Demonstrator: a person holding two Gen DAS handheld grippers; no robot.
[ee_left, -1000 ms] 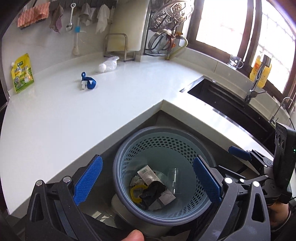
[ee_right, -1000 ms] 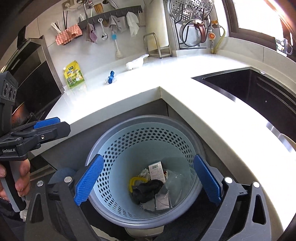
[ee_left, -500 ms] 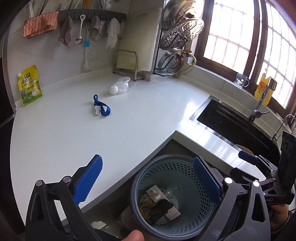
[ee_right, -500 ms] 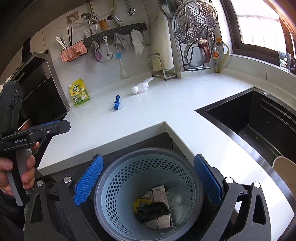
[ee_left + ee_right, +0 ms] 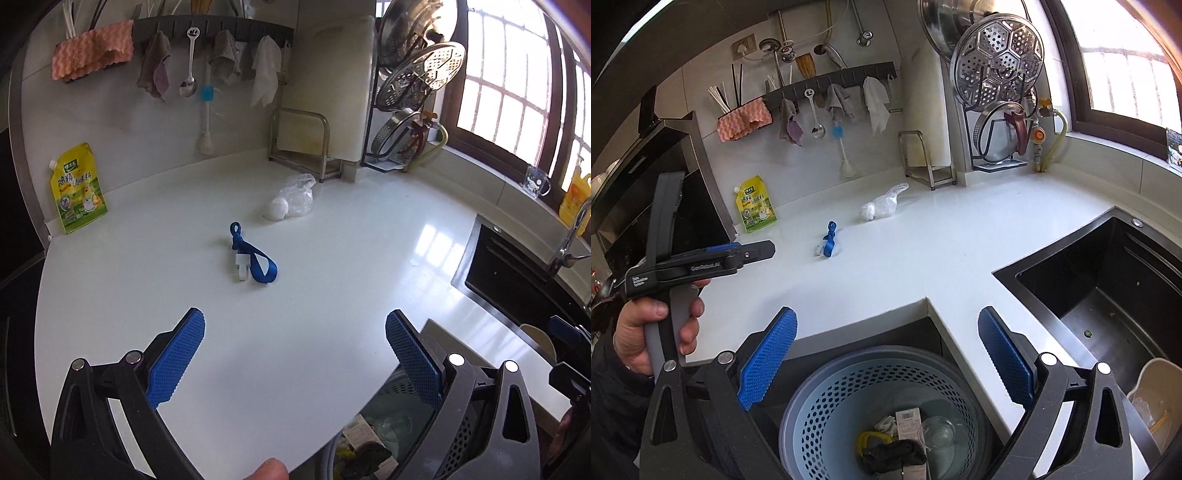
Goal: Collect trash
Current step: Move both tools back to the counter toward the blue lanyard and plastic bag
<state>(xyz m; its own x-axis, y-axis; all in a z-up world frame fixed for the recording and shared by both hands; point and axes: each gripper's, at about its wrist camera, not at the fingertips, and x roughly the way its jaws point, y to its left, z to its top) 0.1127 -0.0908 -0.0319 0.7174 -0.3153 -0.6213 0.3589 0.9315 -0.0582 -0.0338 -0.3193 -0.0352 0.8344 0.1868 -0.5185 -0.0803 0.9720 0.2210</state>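
Both tools hang wide open and empty over a white kitchen counter (image 5: 332,258). Ahead of the left hand-held gripper (image 5: 294,354), with only bare counter between, lies a blue strap with a white clip (image 5: 253,254); just beyond it sits a crumpled clear plastic bag (image 5: 291,203). A yellow seasoning pouch (image 5: 78,190) leans on the wall far to its left, and a metal rack (image 5: 303,144) stands behind the bag.

The right hand-held gripper (image 5: 886,356) hovers over a perforated blue trash basket (image 5: 827,402) tucked under the counter's corner, holding a barcoded wrapper, a clear cup, a yellow loop and a dark wad. Only this view shows the black sink (image 5: 1108,280) to its right and the person's hand (image 5: 646,328) on the left tool's handle; the left view catches only the basket's edge.
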